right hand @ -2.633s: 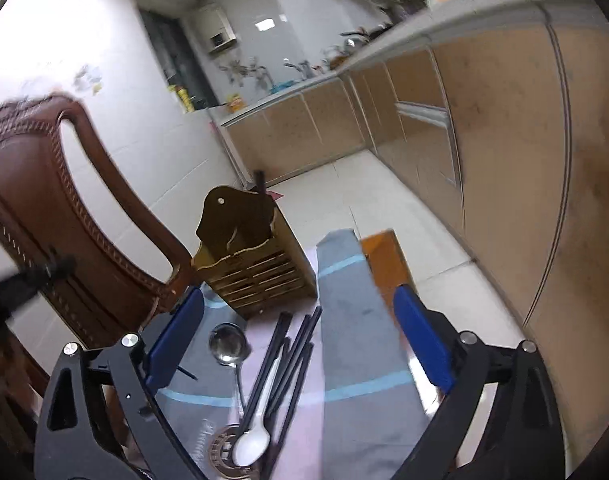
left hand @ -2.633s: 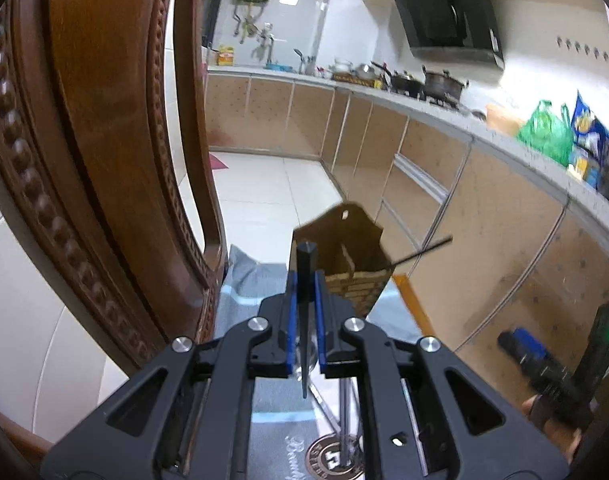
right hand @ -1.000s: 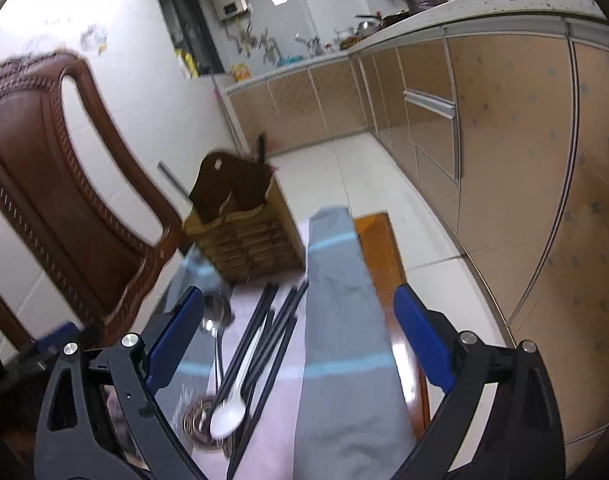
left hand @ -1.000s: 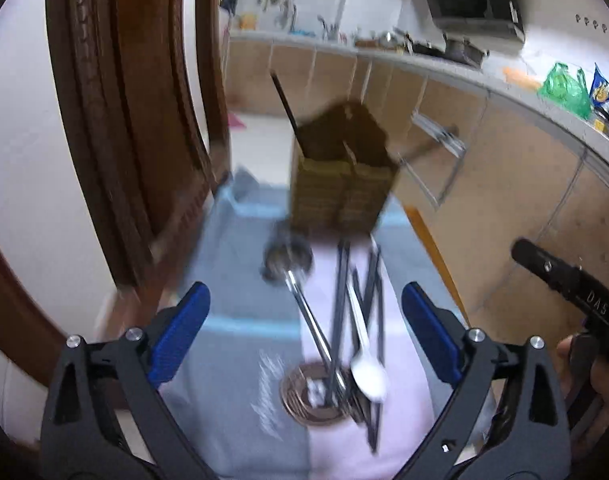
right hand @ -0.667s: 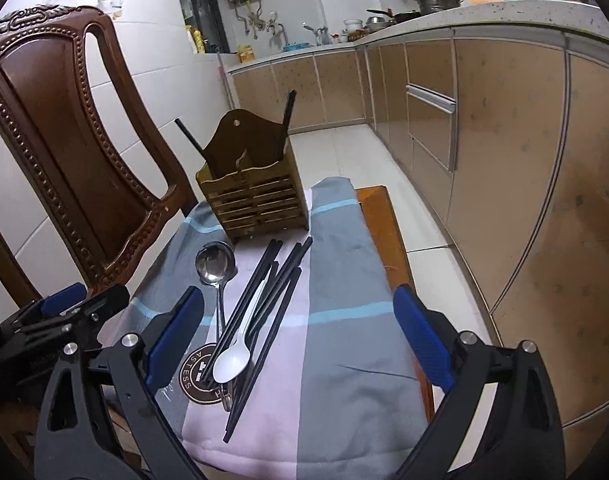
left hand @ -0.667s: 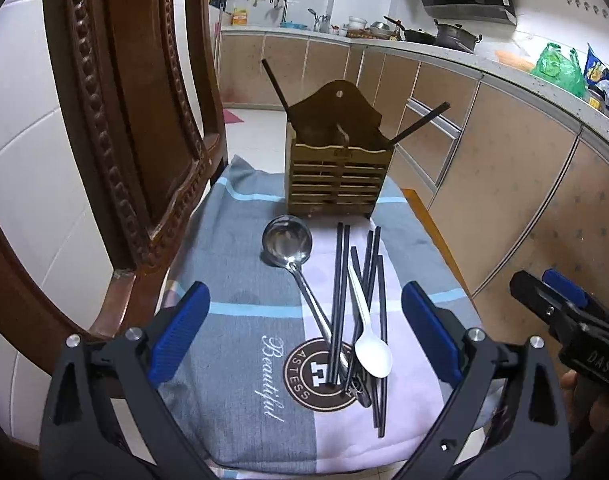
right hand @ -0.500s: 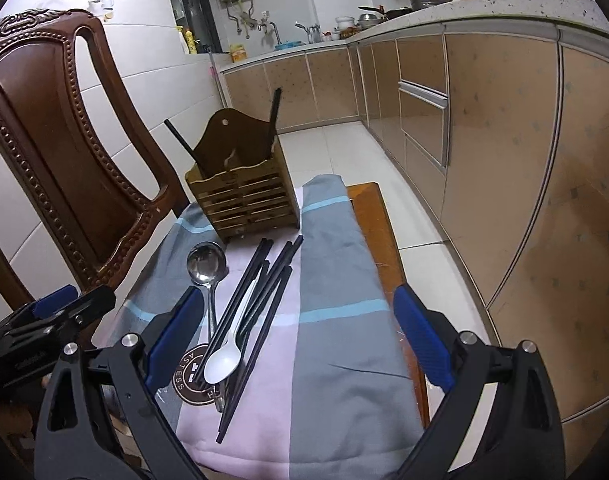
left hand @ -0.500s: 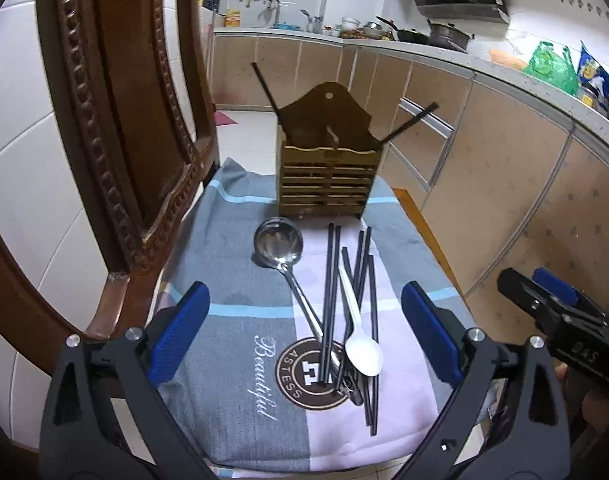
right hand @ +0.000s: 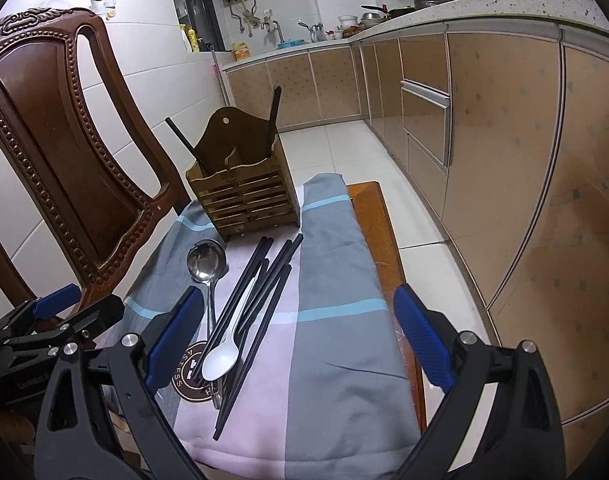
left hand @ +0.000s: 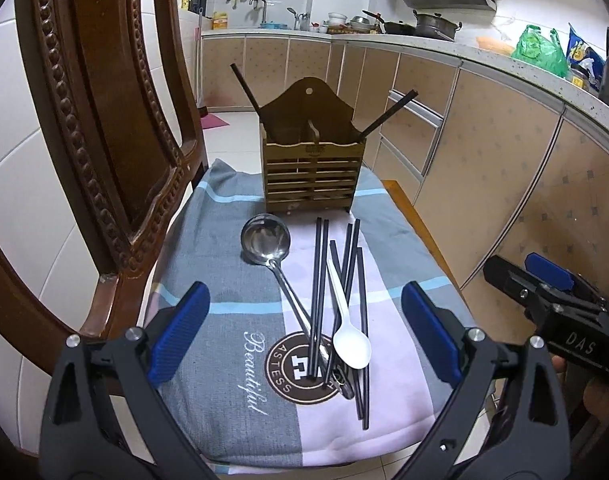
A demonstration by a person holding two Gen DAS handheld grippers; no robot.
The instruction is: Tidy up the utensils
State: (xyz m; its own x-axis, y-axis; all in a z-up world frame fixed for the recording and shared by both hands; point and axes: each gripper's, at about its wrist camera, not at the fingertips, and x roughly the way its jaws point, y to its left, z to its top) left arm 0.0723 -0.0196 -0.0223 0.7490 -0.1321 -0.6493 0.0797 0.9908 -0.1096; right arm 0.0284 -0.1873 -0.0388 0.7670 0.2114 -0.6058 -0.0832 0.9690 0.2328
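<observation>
On the chair's cloth (left hand: 232, 292), the holder (left hand: 312, 176) stands at the far end with two chopsticks (left hand: 386, 114) already in it. Left to sort: five chopsticks (left hand: 318, 288), ladle (left hand: 266, 240), white spoon (left hand: 350, 344), heaped just before the holder. Your left gripper (left hand: 304, 328) and right gripper (right hand: 296, 334) both gape wide, empty, short of the pile.

"Beautiful" on cloth (left hand: 232, 272) — "DAS" on right hand-held gripper (left hand: 548, 292)
</observation>
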